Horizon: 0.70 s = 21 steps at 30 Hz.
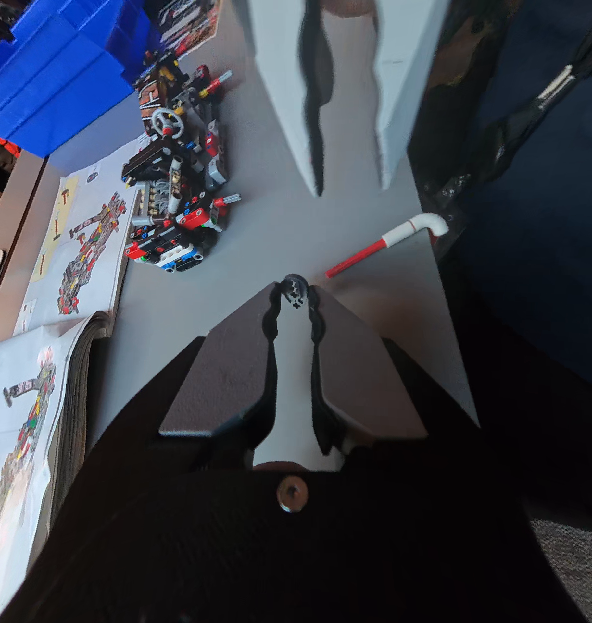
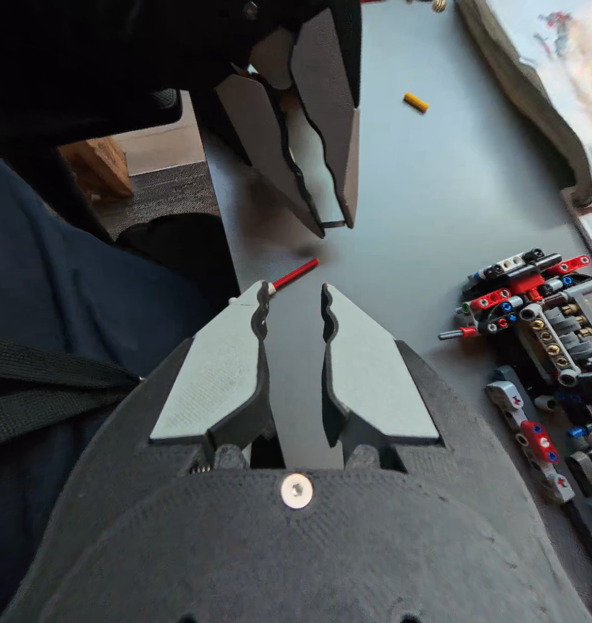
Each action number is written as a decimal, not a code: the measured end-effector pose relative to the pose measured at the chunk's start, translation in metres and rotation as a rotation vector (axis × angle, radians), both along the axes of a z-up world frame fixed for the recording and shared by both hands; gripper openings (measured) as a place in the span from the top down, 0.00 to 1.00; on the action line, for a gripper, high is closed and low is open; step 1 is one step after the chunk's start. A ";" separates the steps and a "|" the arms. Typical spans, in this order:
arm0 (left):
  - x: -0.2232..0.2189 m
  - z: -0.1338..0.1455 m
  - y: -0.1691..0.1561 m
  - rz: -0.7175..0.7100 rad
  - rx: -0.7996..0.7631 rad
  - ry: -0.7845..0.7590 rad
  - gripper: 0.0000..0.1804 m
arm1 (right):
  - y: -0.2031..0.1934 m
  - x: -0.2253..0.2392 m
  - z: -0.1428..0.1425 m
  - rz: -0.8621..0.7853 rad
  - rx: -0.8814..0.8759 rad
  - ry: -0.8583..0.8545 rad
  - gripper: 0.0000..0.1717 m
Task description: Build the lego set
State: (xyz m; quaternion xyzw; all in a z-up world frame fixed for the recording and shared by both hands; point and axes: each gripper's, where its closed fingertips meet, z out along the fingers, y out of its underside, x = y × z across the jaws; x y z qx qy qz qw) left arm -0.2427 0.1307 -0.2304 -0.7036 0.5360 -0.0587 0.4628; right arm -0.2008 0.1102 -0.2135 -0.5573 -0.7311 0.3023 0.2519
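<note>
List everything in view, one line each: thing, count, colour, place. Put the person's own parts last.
Table: one, grey, under everything.
Brick model: one, black, red, grey and blue, on the table beside the booklets.
Red axle with white elbow sleeve: one, lying at the table's edge.
Small yellow piece: one, loose on the table.
Instruction booklets: at least two, white with printed pictures, at the table's side.
Storage bins: blue, count unclear, behind the model.
Left gripper: one, dark fingers, shut on a small black connector piece.
Right gripper: one, pale grey fingers, open, nothing between them, its fingertip beside the axle's sleeve.
</note>
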 end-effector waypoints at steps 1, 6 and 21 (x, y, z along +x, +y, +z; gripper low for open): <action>-0.001 0.001 0.002 0.014 -0.004 -0.011 0.92 | -0.004 0.001 0.001 -0.008 0.009 0.021 0.82; -0.006 0.005 0.009 0.075 0.016 -0.028 0.92 | -0.015 0.006 -0.016 -0.079 -0.034 0.046 0.81; -0.024 0.003 0.005 0.193 0.016 -0.011 0.93 | 0.008 -0.017 -0.032 -0.049 0.053 0.026 0.97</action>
